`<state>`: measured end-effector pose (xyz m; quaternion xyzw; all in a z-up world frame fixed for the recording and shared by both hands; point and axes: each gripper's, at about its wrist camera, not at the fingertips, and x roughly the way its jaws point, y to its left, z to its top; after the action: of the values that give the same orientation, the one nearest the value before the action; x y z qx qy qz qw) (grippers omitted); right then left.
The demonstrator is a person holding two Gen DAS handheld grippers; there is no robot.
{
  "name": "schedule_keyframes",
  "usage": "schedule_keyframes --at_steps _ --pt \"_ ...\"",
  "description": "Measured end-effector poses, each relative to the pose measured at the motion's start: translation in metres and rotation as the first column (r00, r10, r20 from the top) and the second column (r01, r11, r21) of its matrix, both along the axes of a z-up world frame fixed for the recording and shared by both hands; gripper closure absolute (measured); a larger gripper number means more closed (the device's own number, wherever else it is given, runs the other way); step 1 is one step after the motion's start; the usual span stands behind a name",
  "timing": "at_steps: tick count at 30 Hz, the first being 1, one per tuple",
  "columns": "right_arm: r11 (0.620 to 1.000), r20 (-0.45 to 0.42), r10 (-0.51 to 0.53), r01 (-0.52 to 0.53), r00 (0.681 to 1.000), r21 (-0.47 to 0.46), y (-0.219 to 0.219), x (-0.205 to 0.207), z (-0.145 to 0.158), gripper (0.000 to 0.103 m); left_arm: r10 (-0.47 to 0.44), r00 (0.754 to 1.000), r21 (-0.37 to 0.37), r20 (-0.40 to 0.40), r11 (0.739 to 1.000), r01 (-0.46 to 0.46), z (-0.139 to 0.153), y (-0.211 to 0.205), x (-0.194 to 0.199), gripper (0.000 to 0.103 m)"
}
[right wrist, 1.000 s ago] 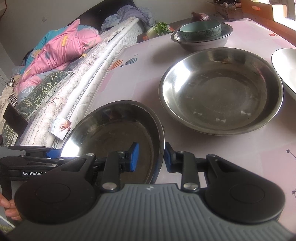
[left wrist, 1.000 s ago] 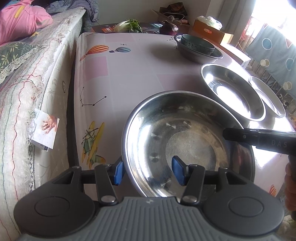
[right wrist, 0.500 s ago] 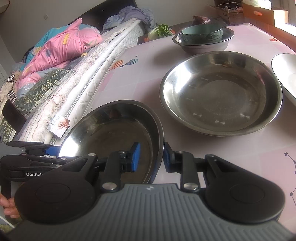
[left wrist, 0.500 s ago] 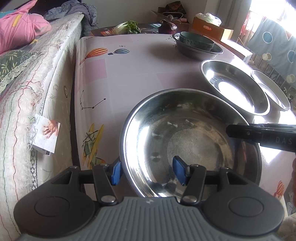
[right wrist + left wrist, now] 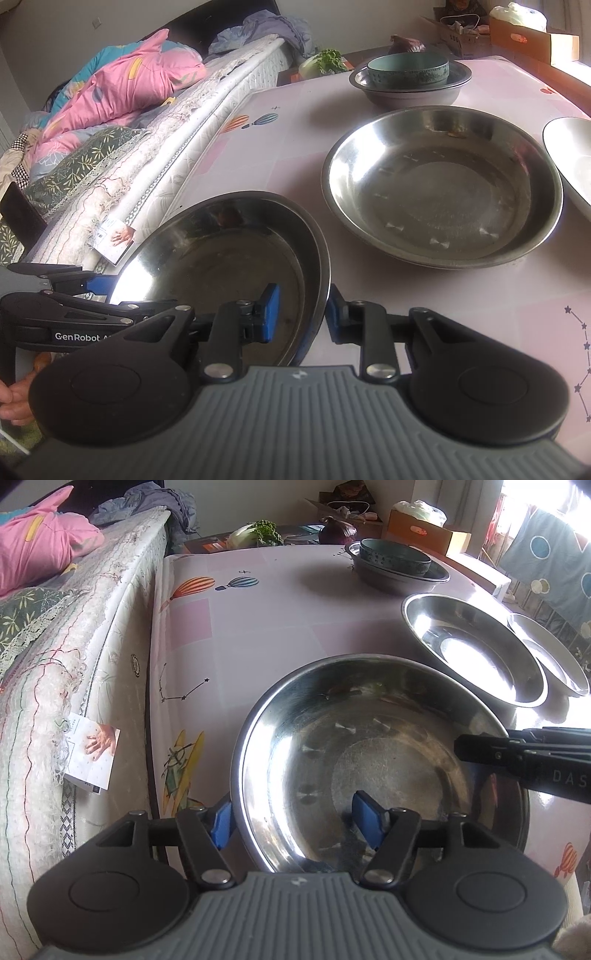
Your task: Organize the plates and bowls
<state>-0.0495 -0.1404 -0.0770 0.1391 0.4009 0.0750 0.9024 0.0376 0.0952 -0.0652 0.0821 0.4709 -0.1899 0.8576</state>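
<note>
Left wrist view. The left gripper (image 5: pixel 291 819) straddles the near rim of a steel plate (image 5: pixel 376 764) that lies at the near end of the pink-patterned table (image 5: pixel 258 620). One blue pad stands outside the rim, the other well inside the dish, and neither presses the metal; the jaws are opening, with the rim between them. The right gripper's black fingers enter from the right, over the plate's far-right rim. Beyond lie a second steel plate (image 5: pixel 476 657), a white plate (image 5: pixel 550 657) just beside it, and farther off a green bowl (image 5: pixel 395 557) nested in a steel basin (image 5: pixel 402 578).

Right wrist view. The right gripper (image 5: pixel 301 314) stands nearly closed across the right-hand rim of the same steel plate (image 5: pixel 229 251); the pads sit close on either side, and it appears to grip the rim. The left gripper shows at the left edge, loose at the opposite rim. The second steel plate (image 5: pixel 443 184) lies near, ahead and to the right.

Step in hand, as judged: a handover, the left side letting go and leaving the plate to the right. The next move likely calls for lifting the plate level and setting it concentric into the second steel plate, since a one-sided grip invites tilt.
</note>
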Motion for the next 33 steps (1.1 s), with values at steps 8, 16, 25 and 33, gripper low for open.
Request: schedule_keyframes --at_steps 8,16,25,33 --pt "1.0 0.01 0.0 0.0 1.0 -0.017 0.0003 -0.0005 0.0016 0.077 0.013 1.0 0.012 0.0 1.0 -0.013 0.003 -0.002 -0.0005 0.038" --pt "1.0 0.011 0.003 -0.003 1.0 -0.03 0.0024 0.0001 0.0009 0.077 0.015 1.0 0.018 0.005 1.0 -0.016 0.0052 -0.0017 -0.0034 0.038" --pt "0.999 0.012 0.009 -0.008 1.0 -0.044 0.0055 0.0017 0.0014 0.077 0.015 1.0 0.024 0.015 1.0 -0.016 0.0071 -0.0013 -0.0055 0.038" --pt "0.999 0.015 0.008 -0.007 1.0 -0.047 0.0069 0.0014 0.0023 0.077 0.014 1.0 0.024 0.021 1.0 -0.014 0.0089 -0.0016 -0.006 0.038"
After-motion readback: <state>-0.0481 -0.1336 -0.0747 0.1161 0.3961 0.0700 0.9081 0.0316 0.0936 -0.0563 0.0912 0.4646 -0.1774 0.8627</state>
